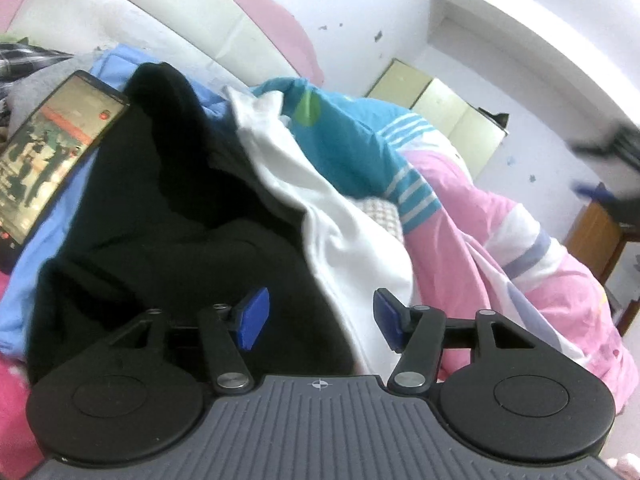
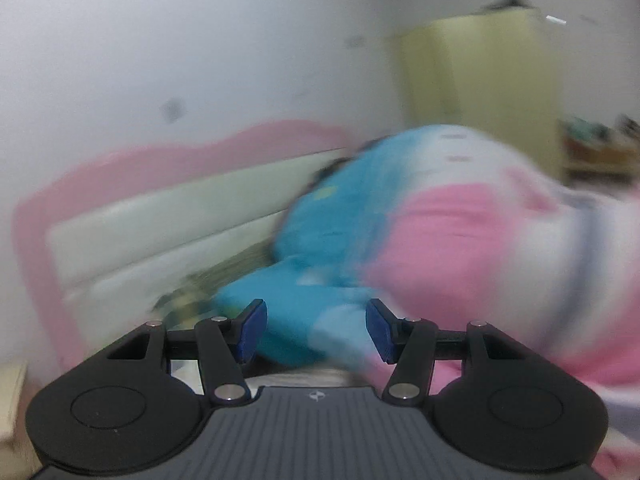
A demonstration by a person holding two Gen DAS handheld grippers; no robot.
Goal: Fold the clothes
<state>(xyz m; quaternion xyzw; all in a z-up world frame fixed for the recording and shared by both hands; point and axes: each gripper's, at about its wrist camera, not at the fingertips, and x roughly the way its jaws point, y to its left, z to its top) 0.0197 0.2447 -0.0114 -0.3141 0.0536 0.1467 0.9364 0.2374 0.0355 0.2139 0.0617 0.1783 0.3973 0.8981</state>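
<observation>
A crumpled black garment lies on the bed in the left wrist view, on top of a light blue garment. A white garment lies against its right side. My left gripper hovers close over the seam between the black and white cloth, its blue pads apart and nothing pinched between them. In the blurred right wrist view, my right gripper is open and empty, facing a bunched blue, pink and white quilt. No garment shows in that view.
A phone with a lit screen leans on the clothes at left. The quilt fills the right of the bed. A white and pink headboard stands behind, a pale yellow wardrobe by the wall, and wooden furniture at far right.
</observation>
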